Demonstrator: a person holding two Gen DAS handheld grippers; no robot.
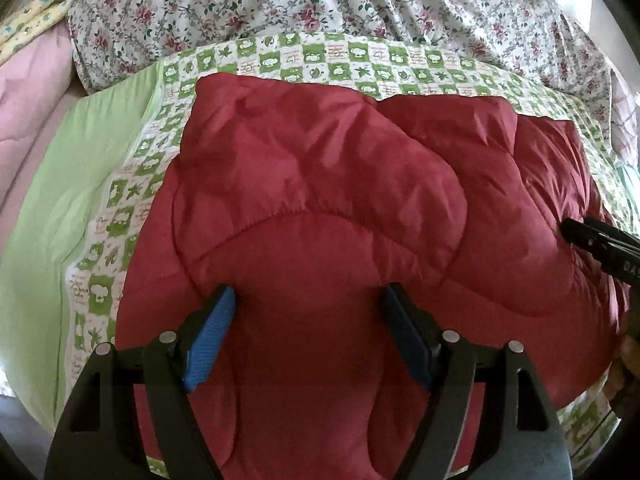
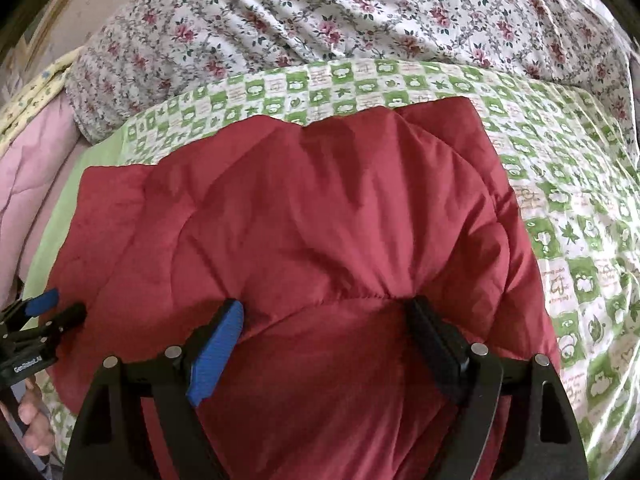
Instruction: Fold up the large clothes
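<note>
Both sets of jaws stand spread wide, with nothing pinched between them. On the left gripper (image 1: 308, 300) the blue-padded finger and the dark one sit well apart, their tips down at the surface of the red padded jacket (image 1: 340, 208), whose puffy fabric bulges up in the gap between them; whether the tips press into it or merely touch cannot be told. On the right gripper (image 2: 326, 314) the fingers are likewise parted, and a gathered seam of the jacket runs across just beyond their tips, the red fabric filling the space between them. The jacket lies bunched and already doubled over on the green checked sheet (image 2: 560, 208), which shows along its far edge and to the right side in the right wrist view, and along the left and far edges in the left wrist view. In the left wrist view the right gripper's black tip enters from the right border, resting at the jacket's edge; in the right wrist view the left gripper appears at the left border beside the jacket. Beyond the sheet lies a floral quilt (image 1: 280, 4), with a pink blanket (image 1: 28, 92) at the far left.
</note>
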